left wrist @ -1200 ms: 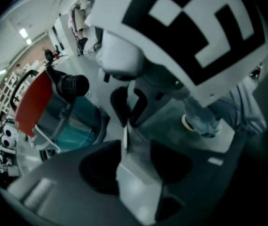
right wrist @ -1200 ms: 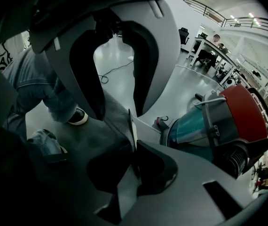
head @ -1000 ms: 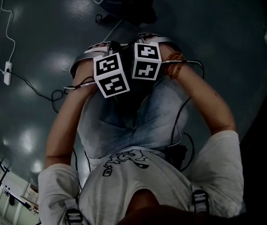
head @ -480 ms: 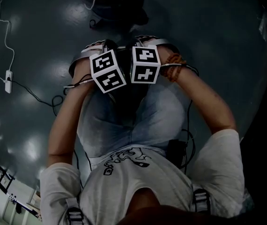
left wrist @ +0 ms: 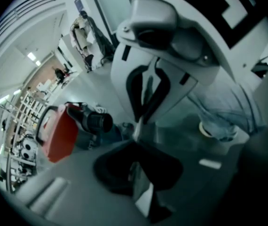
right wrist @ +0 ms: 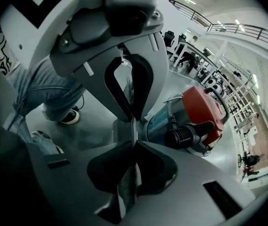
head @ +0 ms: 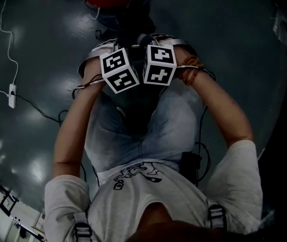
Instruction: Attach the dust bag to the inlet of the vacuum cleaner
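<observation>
- Left gripper (left wrist: pixel 137 126): fingers closing on nothing, well right of the vacuum cleaner (left wrist: pixel 58 132).
- Right gripper (right wrist: pixel 134 136): fingers pressed together, empty, left of the vacuum cleaner, apart from it.

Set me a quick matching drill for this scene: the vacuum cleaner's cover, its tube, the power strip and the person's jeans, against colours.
Things:
1. vacuum cleaner's cover
2. vacuum cleaner's tube
3. power strip
4. jeans

Colours:
A. white, lying on the floor
B. blue denim
C. red
D. black, ribbed

Pairs: 1-C, 2-D, 3-A, 4-B
</observation>
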`<action>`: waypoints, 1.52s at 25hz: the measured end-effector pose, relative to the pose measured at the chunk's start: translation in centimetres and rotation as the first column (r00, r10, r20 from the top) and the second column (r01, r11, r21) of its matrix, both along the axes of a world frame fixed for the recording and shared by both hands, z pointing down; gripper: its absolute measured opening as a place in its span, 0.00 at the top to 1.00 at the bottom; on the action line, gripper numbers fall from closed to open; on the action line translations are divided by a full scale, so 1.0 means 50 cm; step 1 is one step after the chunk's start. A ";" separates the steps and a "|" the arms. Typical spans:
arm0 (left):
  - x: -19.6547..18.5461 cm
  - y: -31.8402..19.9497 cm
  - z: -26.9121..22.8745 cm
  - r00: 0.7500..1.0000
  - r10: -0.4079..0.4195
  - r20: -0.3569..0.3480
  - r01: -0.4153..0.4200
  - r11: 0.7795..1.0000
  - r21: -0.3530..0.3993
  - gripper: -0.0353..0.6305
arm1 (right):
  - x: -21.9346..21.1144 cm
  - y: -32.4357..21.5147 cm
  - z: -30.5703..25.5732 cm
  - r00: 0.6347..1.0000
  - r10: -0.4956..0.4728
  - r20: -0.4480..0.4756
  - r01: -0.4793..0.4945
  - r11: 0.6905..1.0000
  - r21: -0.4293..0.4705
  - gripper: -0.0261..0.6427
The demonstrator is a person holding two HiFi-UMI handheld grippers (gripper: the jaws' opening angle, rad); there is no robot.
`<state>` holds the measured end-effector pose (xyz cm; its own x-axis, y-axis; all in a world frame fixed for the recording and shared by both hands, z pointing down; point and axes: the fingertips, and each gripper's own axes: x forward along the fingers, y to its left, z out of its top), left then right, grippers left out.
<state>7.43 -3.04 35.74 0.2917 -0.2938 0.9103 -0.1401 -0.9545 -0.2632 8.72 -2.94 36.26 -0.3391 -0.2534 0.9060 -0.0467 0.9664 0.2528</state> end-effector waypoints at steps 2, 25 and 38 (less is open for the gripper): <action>0.009 -0.036 -0.017 1.000 -0.008 -0.011 0.009 0.999 0.034 0.90 | 0.010 -0.035 -0.017 1.000 0.026 0.003 -0.026 0.999 0.036 0.91; 0.043 -0.168 -0.012 0.998 -0.024 -0.050 0.032 0.989 0.147 0.90 | 0.047 -0.173 -0.014 0.994 0.107 0.020 -0.108 0.990 0.090 0.90; 0.040 -0.203 -0.039 1.000 -0.016 -0.015 0.019 0.971 0.237 0.89 | 0.044 -0.209 -0.030 0.994 0.105 0.030 -0.108 0.987 0.115 0.88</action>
